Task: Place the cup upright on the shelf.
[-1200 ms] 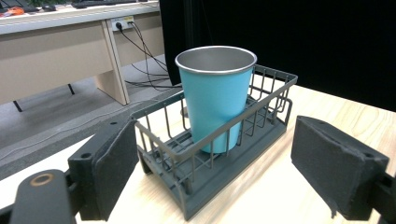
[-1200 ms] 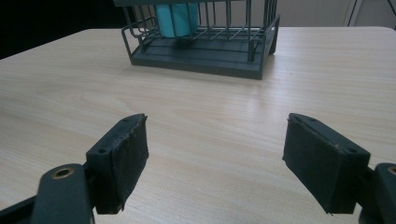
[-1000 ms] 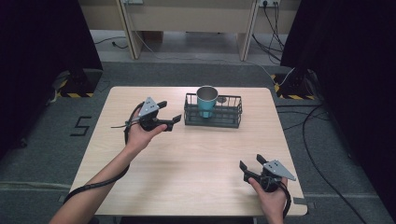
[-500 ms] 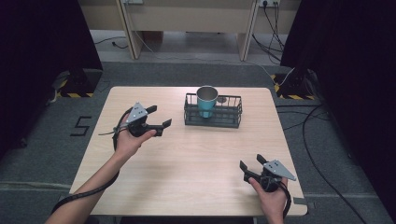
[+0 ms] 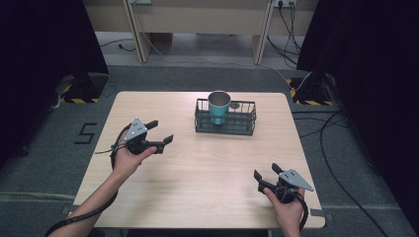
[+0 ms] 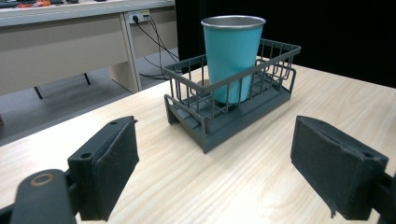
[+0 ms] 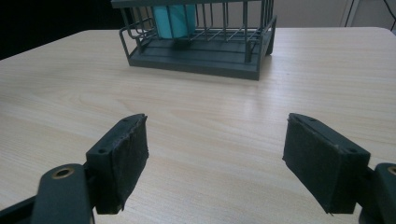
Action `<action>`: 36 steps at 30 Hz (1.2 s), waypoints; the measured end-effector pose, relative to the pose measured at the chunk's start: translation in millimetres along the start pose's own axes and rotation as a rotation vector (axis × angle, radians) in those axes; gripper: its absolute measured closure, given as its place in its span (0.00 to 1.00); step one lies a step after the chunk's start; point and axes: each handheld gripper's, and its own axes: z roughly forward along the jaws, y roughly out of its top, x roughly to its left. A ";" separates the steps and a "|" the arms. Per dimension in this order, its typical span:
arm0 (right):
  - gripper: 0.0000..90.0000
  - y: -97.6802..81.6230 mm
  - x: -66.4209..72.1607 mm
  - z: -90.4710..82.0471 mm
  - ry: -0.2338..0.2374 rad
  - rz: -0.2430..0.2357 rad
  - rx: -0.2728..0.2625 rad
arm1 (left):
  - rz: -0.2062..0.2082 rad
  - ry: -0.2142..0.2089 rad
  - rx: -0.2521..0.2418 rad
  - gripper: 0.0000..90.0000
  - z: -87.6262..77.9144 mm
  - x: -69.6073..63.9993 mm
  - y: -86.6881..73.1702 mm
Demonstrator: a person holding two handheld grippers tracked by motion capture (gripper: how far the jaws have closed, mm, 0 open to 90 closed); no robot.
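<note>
Left tool (image 5: 160, 131) released | right tool (image 5: 267, 174) released | cup (image 5: 219, 106) upright, mouth up, in rack (image 5: 245, 126)

Lab: black curtains (image 5: 44, 44), floor cables (image 5: 341, 163), hazard tape (image 5: 76, 100).

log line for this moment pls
left gripper: open, empty, facing rack | right gripper: open, empty, near edge | teal metal cup: upright in dark wire rack

obstacle: wire rack (image 5: 226, 117) holding cup (image 5: 219, 106) | surrounding table (image 5: 207, 182) open
</note>
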 end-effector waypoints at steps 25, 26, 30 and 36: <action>0.25 0.5 0.7 -0.3 -0.003 -0.004 -0.001 | -0.035 0.048 0.021 0.16 -57.5 4.0 -46.0; 0.25 0.6 0.8 -0.4 -0.003 -0.003 -0.002 | -0.039 0.051 0.022 0.16 -58.7 4.0 -47.8; 0.25 0.4 0.4 -0.7 -0.004 -0.005 -0.002 | -0.046 0.058 0.029 0.16 -63.4 3.7 -55.4; 0.25 0.4 0.5 -0.7 -0.003 -0.004 -0.002 | -0.069 0.070 0.036 0.16 -67.9 2.9 -67.3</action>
